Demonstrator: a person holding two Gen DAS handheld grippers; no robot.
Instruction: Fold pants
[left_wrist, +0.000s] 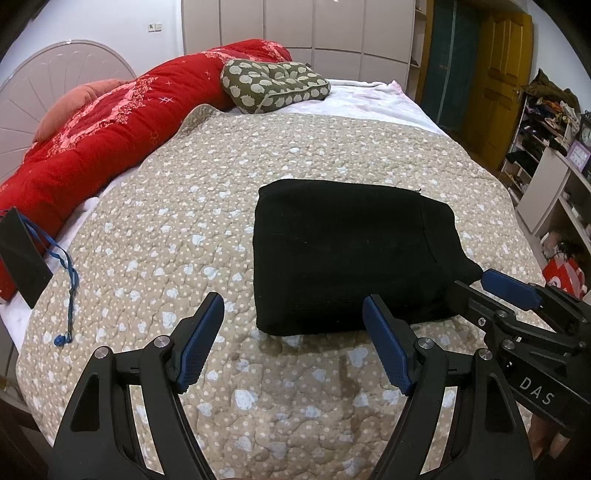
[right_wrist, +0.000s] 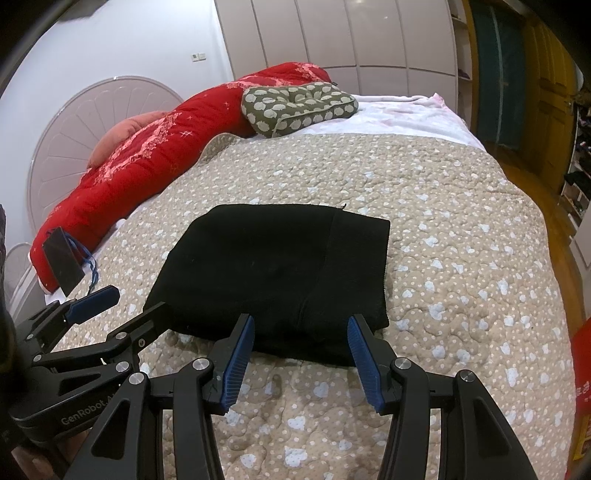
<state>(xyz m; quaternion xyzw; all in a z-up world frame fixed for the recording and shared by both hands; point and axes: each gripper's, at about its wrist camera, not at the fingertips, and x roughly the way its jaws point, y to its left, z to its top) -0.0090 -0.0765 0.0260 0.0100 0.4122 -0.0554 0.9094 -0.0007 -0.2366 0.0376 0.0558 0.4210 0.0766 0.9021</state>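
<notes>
The black pants (left_wrist: 343, 254) lie folded into a compact rectangle on the beige quilted bedspread (left_wrist: 184, 206). They also show in the right wrist view (right_wrist: 280, 273). My left gripper (left_wrist: 293, 341) is open and empty, just in front of the bundle's near left corner. My right gripper (right_wrist: 301, 360) is open and empty at the bundle's near edge, fingers apart on either side of it. The right gripper also shows in the left wrist view (left_wrist: 476, 288) beside the bundle's right corner. The left gripper shows in the right wrist view (right_wrist: 129, 306) at the bundle's left corner.
A red quilt (left_wrist: 110, 136) and an olive patterned cushion (left_wrist: 273, 85) lie along the far side of the bed. A dark phone (left_wrist: 22, 258) with a blue lanyard (left_wrist: 70, 288) lies at the left. Shelves (left_wrist: 554, 147) and a yellow door (left_wrist: 498, 85) stand to the right.
</notes>
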